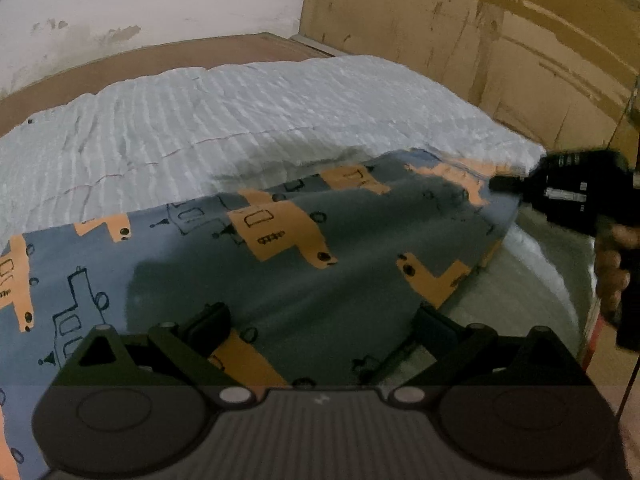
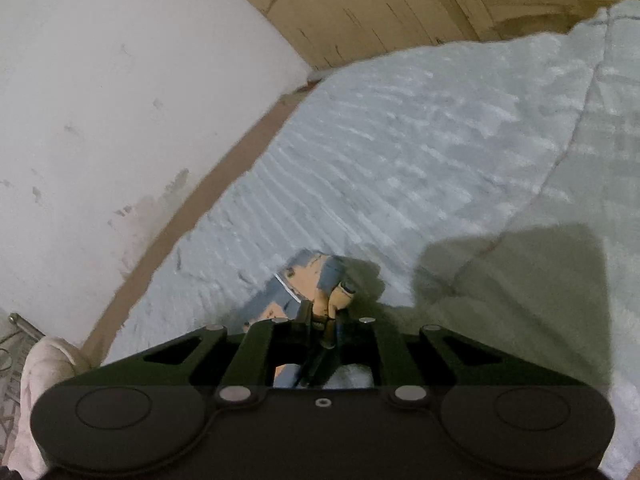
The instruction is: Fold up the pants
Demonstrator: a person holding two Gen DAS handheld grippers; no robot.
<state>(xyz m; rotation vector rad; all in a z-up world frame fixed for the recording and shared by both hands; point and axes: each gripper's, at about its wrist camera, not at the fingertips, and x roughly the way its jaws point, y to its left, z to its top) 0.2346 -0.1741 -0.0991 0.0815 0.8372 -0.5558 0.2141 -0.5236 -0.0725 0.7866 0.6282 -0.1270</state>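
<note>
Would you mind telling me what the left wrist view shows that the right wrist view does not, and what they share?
Only the left wrist view shows the wide spread of the pants, blue with orange patches, the open left tool above them, and the right tool seen from outside, held by a hand.

Only the right wrist view shows the right tool shut on a bunched bit of the pants, plus pale cloth at the lower left.

Both show the light ribbed blanket and the white wall.

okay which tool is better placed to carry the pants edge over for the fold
Right. The right tool is shut on the pants edge; the left tool hangs open over the cloth.
</note>
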